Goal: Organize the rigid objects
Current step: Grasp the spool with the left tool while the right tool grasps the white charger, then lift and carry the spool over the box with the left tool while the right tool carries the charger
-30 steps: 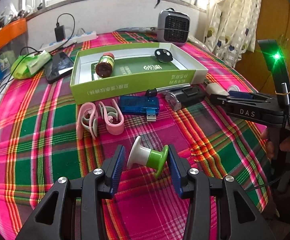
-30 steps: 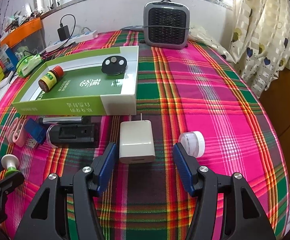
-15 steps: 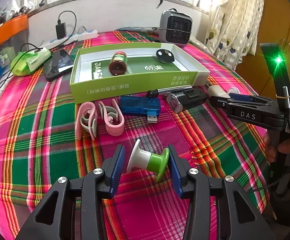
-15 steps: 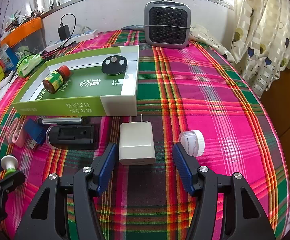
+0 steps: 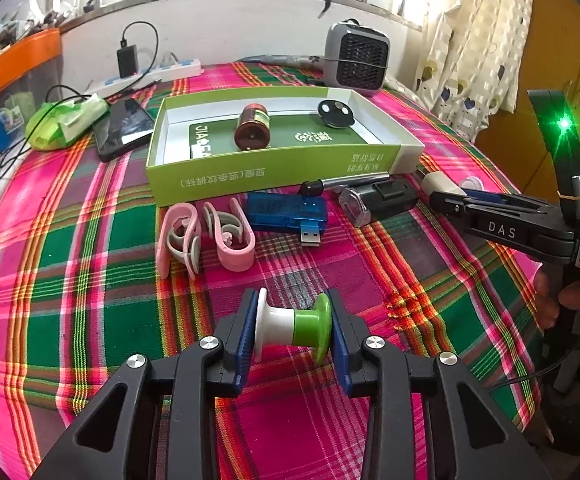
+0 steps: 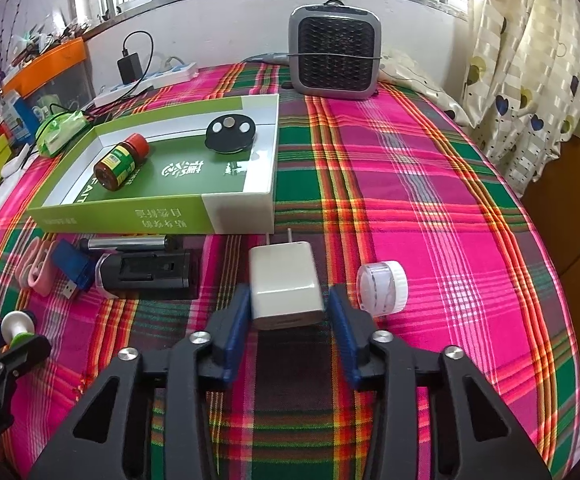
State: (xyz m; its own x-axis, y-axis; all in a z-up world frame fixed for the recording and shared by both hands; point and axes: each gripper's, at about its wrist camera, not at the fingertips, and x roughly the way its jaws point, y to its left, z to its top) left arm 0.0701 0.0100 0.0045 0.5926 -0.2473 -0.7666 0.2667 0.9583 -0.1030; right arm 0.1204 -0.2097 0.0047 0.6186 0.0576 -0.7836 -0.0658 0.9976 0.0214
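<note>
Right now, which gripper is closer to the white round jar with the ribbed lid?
Right. The right gripper straddles the white charger, directly beside the jar. The left gripper is shut on the green-and-white spool across the table.

Tablecloth (image 6: 429, 184) pink/green plaid; box (image 6: 158, 216) green/white; spool (image 5: 291, 326) white/green; charger (image 6: 286, 284) cream; clips (image 5: 206, 236) pink/grey.

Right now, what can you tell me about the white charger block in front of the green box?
The white charger block is a smooth, cream-white plastic cuboid with rounded edges. Two metal prongs stick out of its far end, pointing toward the green box. It lies flat on the plaid tablecloth, between the blue pads of the right hand-held gripper. The left pad seems to touch it; a narrow gap shows on the right. A white round cap lies beside it.
</note>
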